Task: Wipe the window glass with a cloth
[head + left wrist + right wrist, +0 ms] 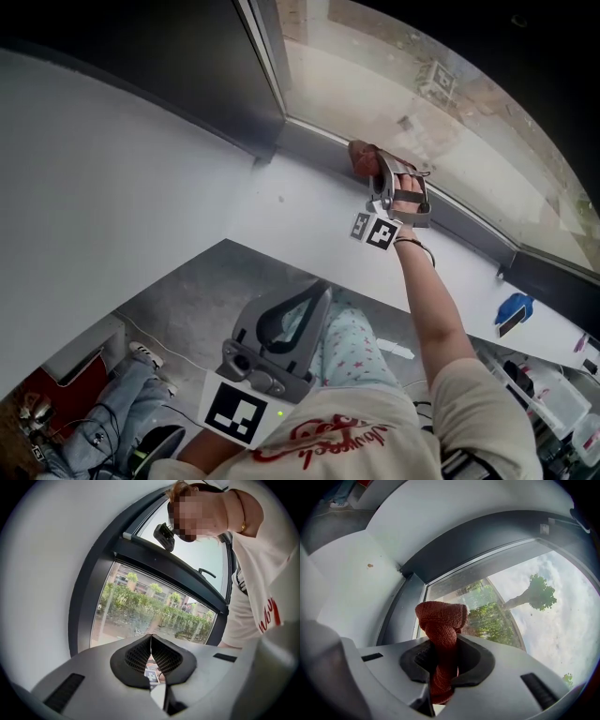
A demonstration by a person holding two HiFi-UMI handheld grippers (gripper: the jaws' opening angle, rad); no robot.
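A rust-red cloth [440, 620] is bunched between the jaws of my right gripper [443, 646], which is shut on it. In the head view that right gripper [375, 173] is stretched forward at the window's lower frame, the cloth [361, 157] just short of the window glass [412, 103] near its bottom left corner. The glass [525, 597] shows trees and sky beyond. My left gripper [305, 305] hangs low beside the person's legs, shut with nothing in it; the left gripper [151, 645] points at the window glass [150, 606] from a distance.
A white sill [309, 225] runs under the dark window frame [272, 94], with a white wall [103, 178] to the left. A blue object [513, 309] lies on the sill at right. Cables and shoes sit on the grey floor [187, 300].
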